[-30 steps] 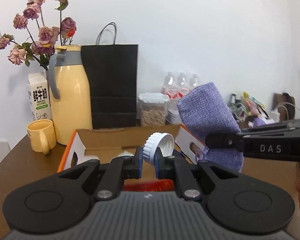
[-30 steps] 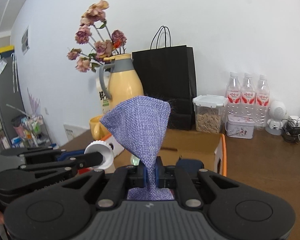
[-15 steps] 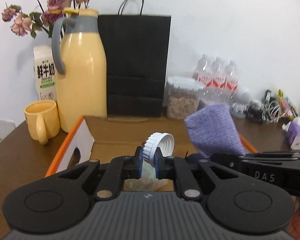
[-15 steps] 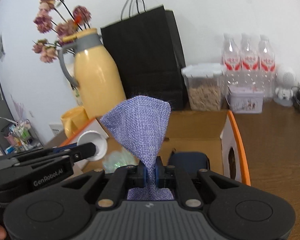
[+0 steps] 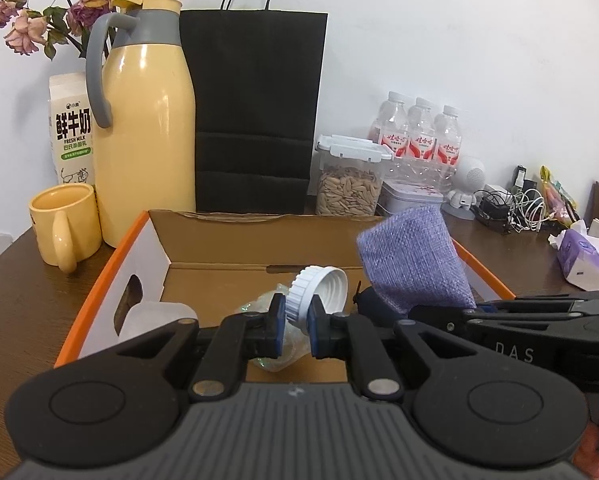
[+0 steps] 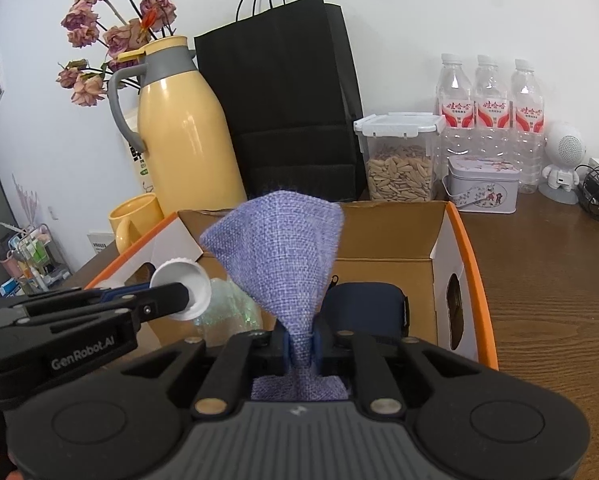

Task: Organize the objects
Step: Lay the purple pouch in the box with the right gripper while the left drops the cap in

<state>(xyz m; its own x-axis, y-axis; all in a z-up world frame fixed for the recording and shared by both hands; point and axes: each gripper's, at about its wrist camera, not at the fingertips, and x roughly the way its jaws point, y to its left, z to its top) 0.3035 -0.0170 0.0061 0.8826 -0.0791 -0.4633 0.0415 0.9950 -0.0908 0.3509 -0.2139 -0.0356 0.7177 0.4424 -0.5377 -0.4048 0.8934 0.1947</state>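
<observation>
**Hovering two loads over the open box**

Hanging from the right hand-held gripper (image 6: 301, 346), the purple cloth pouch (image 6: 277, 256) is pinched at its narrow neck, its wide end fanned upward and its long axis running up and away from the jaws. Those jaws have just been opening a little, yet the blue pads are seen pressing the fabric on both sides. Directly below and ahead of it lies the cardboard box (image 6: 465, 256), with a dark blue case (image 6: 365, 308) on its floor just beyond the pouch.

Beside it, the left hand-held gripper (image 5: 295, 326) is closed on the ribbed rim of a white bottle cap (image 5: 319, 292), its open side facing up and right. That load also sits above the box (image 5: 143, 240), over a crinkled clear wrapper (image 5: 259, 304). Both tools are about equally near the box floor; judging by this, each release is a straight drop.

From the right wrist, the dark case and the cap's hollow inside show clearly. From the left wrist, the pouch hides most of that case, but a pale tub (image 5: 155, 318) in the near left corner appears.
</observation>
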